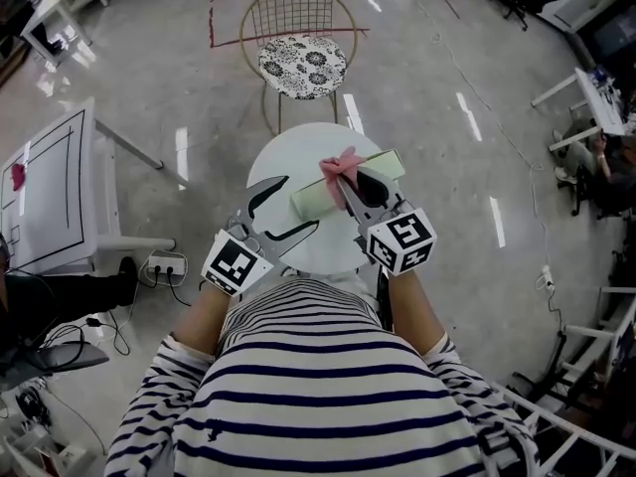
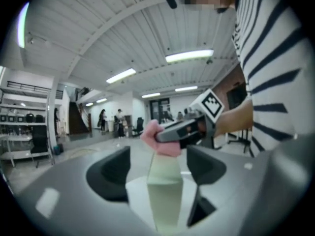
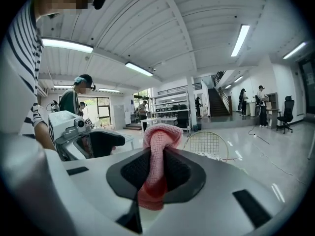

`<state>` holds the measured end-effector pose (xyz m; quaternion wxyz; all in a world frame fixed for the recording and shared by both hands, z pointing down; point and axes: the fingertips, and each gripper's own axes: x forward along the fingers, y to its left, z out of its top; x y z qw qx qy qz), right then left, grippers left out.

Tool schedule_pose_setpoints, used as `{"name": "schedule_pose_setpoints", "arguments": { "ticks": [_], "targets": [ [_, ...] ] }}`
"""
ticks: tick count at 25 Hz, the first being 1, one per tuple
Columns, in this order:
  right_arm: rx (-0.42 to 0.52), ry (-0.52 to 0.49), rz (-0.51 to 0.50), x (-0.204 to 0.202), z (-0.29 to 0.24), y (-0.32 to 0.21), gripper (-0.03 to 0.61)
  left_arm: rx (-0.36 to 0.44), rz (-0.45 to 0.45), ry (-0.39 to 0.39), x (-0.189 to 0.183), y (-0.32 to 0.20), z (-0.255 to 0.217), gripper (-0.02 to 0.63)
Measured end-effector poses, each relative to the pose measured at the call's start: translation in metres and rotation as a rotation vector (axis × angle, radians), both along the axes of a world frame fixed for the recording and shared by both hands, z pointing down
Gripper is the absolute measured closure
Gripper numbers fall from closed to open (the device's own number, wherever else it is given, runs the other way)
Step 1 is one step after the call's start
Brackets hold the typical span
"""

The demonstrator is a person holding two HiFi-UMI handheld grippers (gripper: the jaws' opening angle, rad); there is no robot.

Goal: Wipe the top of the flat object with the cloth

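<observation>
- The right gripper (image 3: pixel 156 171) is being clamped on the pink cloth (image 3: pixel 158 139), over the flat object (image 1: pixel 383 170).
- The left gripper (image 2: pixel 157 173) is being held wide at the object's end (no contact), on the table (image 1: pixel 288 157).
- Wiping is seemingly only being started.

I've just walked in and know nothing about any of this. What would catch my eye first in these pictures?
The pink cloth stands out first, pinched in the right tool over a pale green flat block on a small round white table. The left tool is open at the block's left end, gripping nothing. Beyond the table stands a flower-patterned chair.
</observation>
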<state>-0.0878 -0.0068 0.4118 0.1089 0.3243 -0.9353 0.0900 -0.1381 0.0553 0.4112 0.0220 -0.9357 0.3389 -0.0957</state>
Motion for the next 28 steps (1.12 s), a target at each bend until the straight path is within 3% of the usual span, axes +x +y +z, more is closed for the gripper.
{"name": "schedule_pose_setpoints", "arguments": {
  "ticks": [4,8,14,28],
  "targets": [
    [0.015,-0.032,0.025,0.000,-0.008,0.007,0.522,0.020,0.012,0.033,0.003,-0.001,-0.005,0.322],
    [0.015,-0.049,0.058,0.010,-0.011,0.011,0.522,0.027,0.031,0.016,0.013,0.000,-0.003,0.369],
    [0.036,-0.136,0.087,0.023,-0.030,0.026,0.522,0.032,0.048,0.022,0.019,0.002,-0.010,0.603],
    [0.115,-0.111,0.080,0.025,-0.046,0.040,0.523,0.053,0.053,0.059,0.021,0.005,-0.024,0.606]
  ]
}}
